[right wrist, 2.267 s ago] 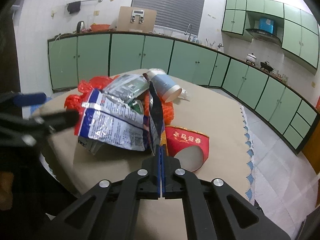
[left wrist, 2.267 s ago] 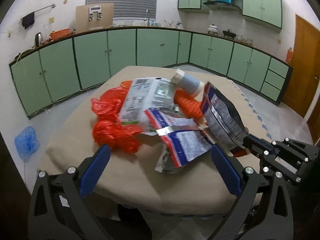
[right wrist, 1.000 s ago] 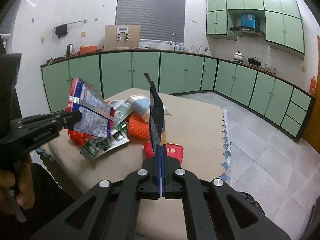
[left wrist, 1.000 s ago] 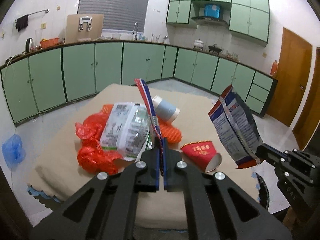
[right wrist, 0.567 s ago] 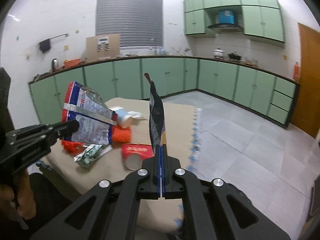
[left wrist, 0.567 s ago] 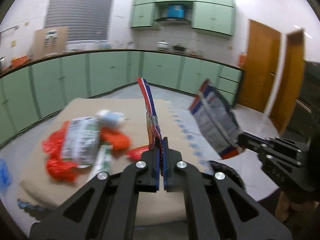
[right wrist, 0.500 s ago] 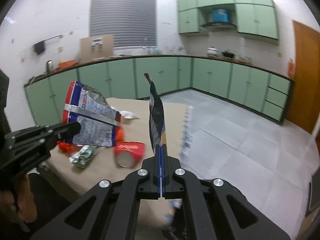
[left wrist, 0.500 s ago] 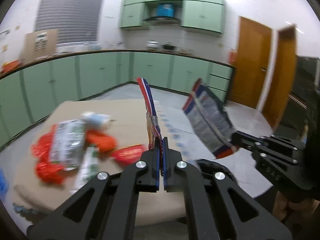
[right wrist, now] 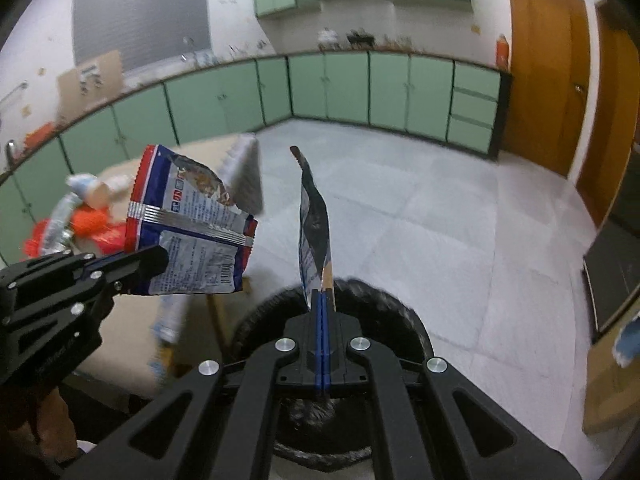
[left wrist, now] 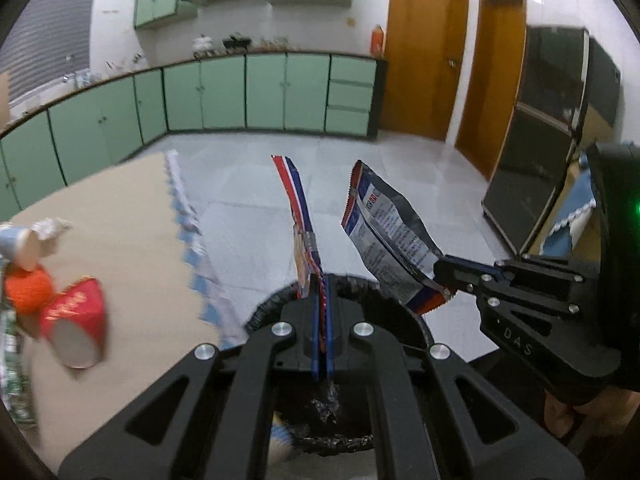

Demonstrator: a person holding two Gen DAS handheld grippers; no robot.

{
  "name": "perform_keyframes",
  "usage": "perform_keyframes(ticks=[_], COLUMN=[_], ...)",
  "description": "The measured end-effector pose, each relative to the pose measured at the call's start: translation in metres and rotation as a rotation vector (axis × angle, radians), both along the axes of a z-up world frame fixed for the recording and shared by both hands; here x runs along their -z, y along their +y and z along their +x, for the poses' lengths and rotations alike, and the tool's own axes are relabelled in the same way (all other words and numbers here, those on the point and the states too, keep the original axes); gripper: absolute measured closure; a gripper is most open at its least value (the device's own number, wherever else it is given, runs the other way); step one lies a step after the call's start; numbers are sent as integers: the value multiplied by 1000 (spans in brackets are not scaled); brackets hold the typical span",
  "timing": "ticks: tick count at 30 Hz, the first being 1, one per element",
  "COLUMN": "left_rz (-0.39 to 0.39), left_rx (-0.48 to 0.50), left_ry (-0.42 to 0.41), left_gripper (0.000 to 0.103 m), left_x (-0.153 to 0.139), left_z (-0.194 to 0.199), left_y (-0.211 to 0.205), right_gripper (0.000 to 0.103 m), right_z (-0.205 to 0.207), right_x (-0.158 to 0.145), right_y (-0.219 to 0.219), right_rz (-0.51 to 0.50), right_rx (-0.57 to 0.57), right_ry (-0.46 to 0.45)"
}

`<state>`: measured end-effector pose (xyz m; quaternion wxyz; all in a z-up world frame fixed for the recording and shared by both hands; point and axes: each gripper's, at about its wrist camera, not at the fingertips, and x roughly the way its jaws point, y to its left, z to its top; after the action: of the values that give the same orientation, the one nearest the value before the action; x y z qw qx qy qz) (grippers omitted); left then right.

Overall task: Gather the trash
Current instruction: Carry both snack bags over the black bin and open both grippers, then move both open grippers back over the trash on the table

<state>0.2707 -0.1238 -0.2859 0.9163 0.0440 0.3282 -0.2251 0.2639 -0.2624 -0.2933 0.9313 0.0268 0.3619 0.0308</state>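
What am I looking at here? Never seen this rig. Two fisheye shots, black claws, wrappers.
No robot arm: a person holds one handheld two-finger gripper in each hand, and each gripper carries a fisheye camera looking forward along its fingers. So each picture shows its own gripper at the bottom and the other one at the side.

Left wrist view: the left gripper is shut on a red, white and blue snack wrapper, seen edge-on. The right gripper enters from the right.

Right wrist view: the right gripper is shut on a dark snack bag. The left gripper's wrapper shows its printed face at the left.

Both grippers hang over a bin lined with a black bag on the floor.

On the beige-covered table lie a red paper cup on its side, an orange net and other blurred trash.
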Motion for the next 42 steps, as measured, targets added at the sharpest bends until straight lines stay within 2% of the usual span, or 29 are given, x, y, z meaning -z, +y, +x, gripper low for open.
perform_keyframes(ticks=[3, 4, 6, 9, 12, 13, 14, 16, 19, 21, 25, 29, 33, 35, 36, 37, 39, 42], left_rz=[16, 28, 51, 60, 51, 46, 40, 32, 41, 60, 110, 109, 86, 81, 79, 80, 78, 63], left_rx=[12, 13, 6, -13, -30, -37, -50, -94, -157, -228, -368, -521, -623, -637, -643, -660, -681, -689], left_ry=[55, 63, 84, 103, 96, 89, 77, 31, -46, -110, -186, -238, -219, -192, -183, -176, -169, -178], left_gripper=[97, 97, 87, 76, 74, 71, 62, 53, 41, 31, 24, 16, 15, 14, 14, 14, 14, 14], left_x=[30, 37, 52, 65, 58, 52, 46, 25, -3, -22, -45, -59, -63, -60, -61, -58, -54, -52], left_z=[18, 21, 29, 36, 34, 31, 28, 19, -4, -27, -64, -100, -116, -118, -116, -116, -117, -124], left_y=[-12, -14, -17, -14, -3, 1, 6, 25, 53, 79, 127, 178, 218, 229, 240, 249, 262, 275], right_gripper=[93, 86, 77, 75, 72, 64, 58, 39, 33, 33, 33, 33, 29, 19, 11, 9, 9, 9], right_z=[13, 14, 15, 17, 18, 20, 17, 14, 5, 0, -10, -16, -17, -19, -19, -18, -12, -5], right_x=[23, 27, 28, 26, 18, 15, 10, -2, -25, -39, -61, -70, -70, -70, -68, -66, -60, -53], right_y=[-14, -20, -24, -31, -33, -35, -32, -23, -14, -3, 34, 88, 142, 161, 170, 179, 195, 219], right_rz=[21, 32, 38, 49, 56, 51, 30, 0, 21, 32, 32, 45, 39, 53, 87, 108, 99, 28], right_rx=[26, 34, 53, 69, 73, 75, 79, 83, 51, 10, -93, -208, -294, -318, -342, -350, -363, -363], right_ry=[72, 81, 84, 82, 75, 73, 62, 29, -27, -57, -130, -162, -170, -178, -181, -169, -141, -135])
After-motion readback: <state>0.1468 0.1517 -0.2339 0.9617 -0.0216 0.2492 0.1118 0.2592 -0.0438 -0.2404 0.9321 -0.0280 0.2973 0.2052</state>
